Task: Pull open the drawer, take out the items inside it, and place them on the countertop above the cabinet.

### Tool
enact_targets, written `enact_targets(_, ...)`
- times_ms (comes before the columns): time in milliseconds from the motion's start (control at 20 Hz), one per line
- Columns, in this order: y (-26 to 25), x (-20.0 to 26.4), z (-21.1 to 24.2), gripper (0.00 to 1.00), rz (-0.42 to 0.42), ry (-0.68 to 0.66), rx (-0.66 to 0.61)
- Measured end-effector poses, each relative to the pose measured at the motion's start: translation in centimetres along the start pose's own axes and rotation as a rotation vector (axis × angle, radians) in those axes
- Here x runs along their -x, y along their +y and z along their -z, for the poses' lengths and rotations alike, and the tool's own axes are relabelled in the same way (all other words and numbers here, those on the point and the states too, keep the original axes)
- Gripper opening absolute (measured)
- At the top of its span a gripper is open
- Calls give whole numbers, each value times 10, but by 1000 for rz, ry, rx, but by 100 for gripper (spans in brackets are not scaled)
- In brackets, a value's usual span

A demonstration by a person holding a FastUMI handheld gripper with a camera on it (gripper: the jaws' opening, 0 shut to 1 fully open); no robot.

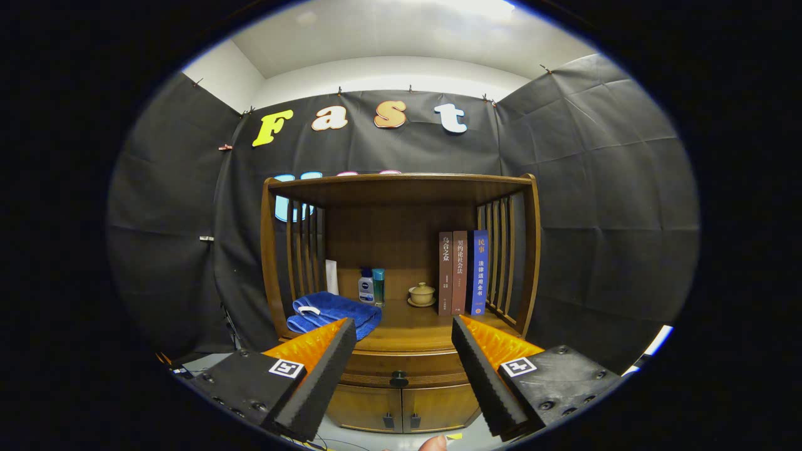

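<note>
The drawer (401, 366) is shut, so whatever lies inside it is hidden. The gripper (403, 331) stands with its fingers spread wide, and the left finger (316, 376) covers the lower corner of the blue towel (335, 311) and the cabinet's (401, 401) left front. The right finger (485, 376) hides the cabinet's right front and part of the table (413, 329) edge. A white thing (331, 277) behind the towel is half hidden and too small to name. At bottom centre a fingertip (433, 443) is cut off by the frame.
</note>
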State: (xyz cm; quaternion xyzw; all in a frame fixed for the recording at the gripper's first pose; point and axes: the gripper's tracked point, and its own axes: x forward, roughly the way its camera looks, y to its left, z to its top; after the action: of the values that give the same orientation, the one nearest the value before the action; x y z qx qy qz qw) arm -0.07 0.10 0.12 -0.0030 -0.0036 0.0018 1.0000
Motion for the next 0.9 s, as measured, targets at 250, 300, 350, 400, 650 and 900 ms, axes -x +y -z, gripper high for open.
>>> enact_targets(250,0,0,1,98,1,0,0)
enact_targets(300,0,-1,1,98,1,-3,1)
enact_targets(350,0,-3,3,98,1,-3,3)
enact_targets(400,1,-3,6,98,-7,-5,1)
enact_targets(650,5,-26,37,98,-6,-40,33)
enact_targets(900,10,-63,111,98,-9,-9,26)
